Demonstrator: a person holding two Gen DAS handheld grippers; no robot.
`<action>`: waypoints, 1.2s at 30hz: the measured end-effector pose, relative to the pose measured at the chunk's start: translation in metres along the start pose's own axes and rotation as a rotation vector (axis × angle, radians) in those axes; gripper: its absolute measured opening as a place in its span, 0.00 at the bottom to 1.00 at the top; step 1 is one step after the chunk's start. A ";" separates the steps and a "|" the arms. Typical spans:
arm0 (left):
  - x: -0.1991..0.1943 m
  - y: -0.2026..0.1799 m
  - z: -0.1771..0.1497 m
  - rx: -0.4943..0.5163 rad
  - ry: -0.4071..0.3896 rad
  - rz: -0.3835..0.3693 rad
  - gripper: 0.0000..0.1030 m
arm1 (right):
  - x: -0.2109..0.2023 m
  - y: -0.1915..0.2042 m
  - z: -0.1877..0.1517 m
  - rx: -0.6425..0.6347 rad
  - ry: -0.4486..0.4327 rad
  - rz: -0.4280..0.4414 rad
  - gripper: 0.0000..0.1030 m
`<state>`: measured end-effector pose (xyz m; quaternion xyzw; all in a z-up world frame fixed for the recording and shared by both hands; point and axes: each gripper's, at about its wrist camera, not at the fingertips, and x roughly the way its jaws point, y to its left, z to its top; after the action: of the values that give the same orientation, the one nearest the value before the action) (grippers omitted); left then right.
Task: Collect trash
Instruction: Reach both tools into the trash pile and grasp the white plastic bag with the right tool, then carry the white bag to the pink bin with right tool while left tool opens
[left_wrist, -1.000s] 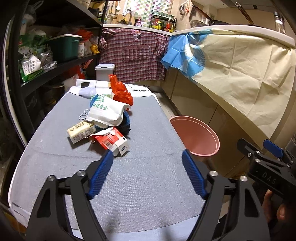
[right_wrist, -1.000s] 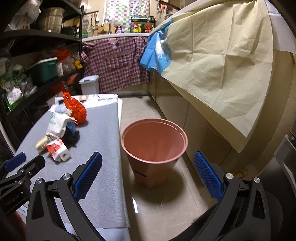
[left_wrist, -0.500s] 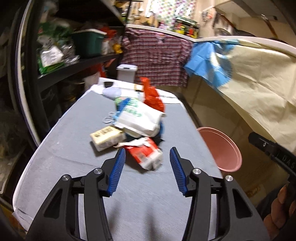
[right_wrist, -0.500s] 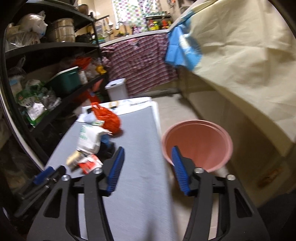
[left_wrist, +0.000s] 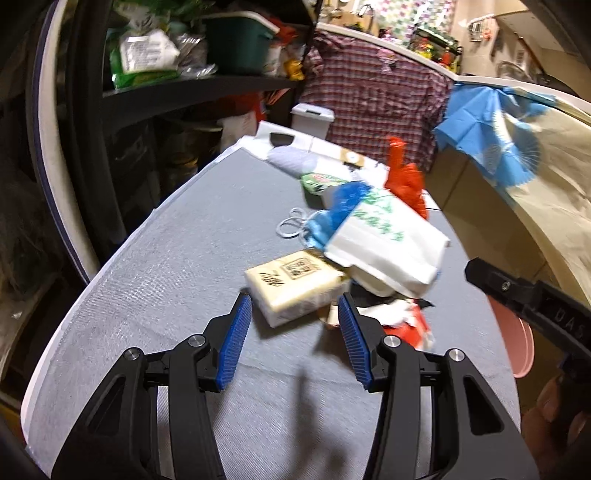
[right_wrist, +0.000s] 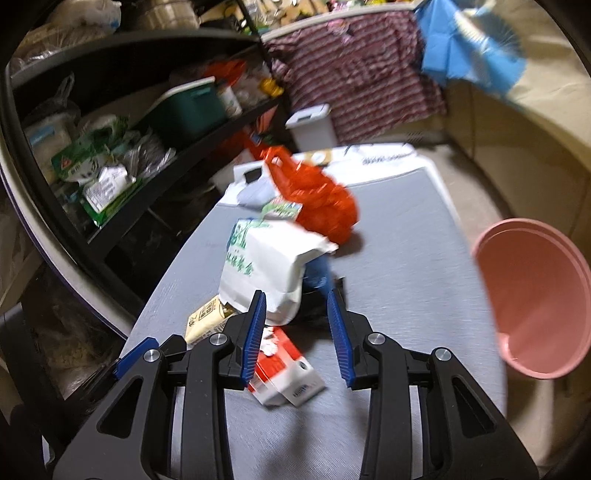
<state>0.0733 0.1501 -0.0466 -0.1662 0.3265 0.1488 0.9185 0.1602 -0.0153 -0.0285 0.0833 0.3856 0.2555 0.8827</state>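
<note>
A pile of trash lies on the grey table (left_wrist: 177, 280): a cream carton (left_wrist: 295, 286), a white paper bag with green print (left_wrist: 388, 240), a red-and-white box (right_wrist: 286, 373), a red plastic bag (right_wrist: 317, 201) and blue wrapping (left_wrist: 340, 210). My left gripper (left_wrist: 293, 338) is open and empty, its blue pads just short of the cream carton. My right gripper (right_wrist: 295, 334) is open and empty, above the red-and-white box and close to the white bag (right_wrist: 266, 266). The pink bucket (right_wrist: 535, 299) stands on the floor to the right of the table.
Dark shelves (left_wrist: 177, 92) with packets and a green bin run along the table's left side. A small white bin (right_wrist: 312, 125) and a plaid cloth (left_wrist: 376, 99) are at the far end. Cloth-covered cabinets (left_wrist: 546, 192) stand right. The right gripper's body (left_wrist: 532, 299) shows at right.
Both grippers have moved forward and down to the trash pile. The left now points at the cream carton; the right swung left from the bucket to the white bag.
</note>
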 end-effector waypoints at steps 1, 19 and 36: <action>0.004 0.003 0.001 -0.007 0.007 0.004 0.47 | 0.005 0.001 -0.001 0.000 0.014 0.006 0.38; 0.056 0.003 0.003 -0.016 0.142 -0.057 0.29 | 0.044 0.001 -0.004 -0.050 0.076 0.074 0.28; 0.018 -0.003 0.007 0.049 0.062 -0.043 0.00 | -0.003 0.022 -0.001 -0.127 -0.026 0.105 0.02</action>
<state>0.0919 0.1529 -0.0528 -0.1554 0.3549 0.1156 0.9146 0.1493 0.0016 -0.0200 0.0505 0.3521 0.3245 0.8765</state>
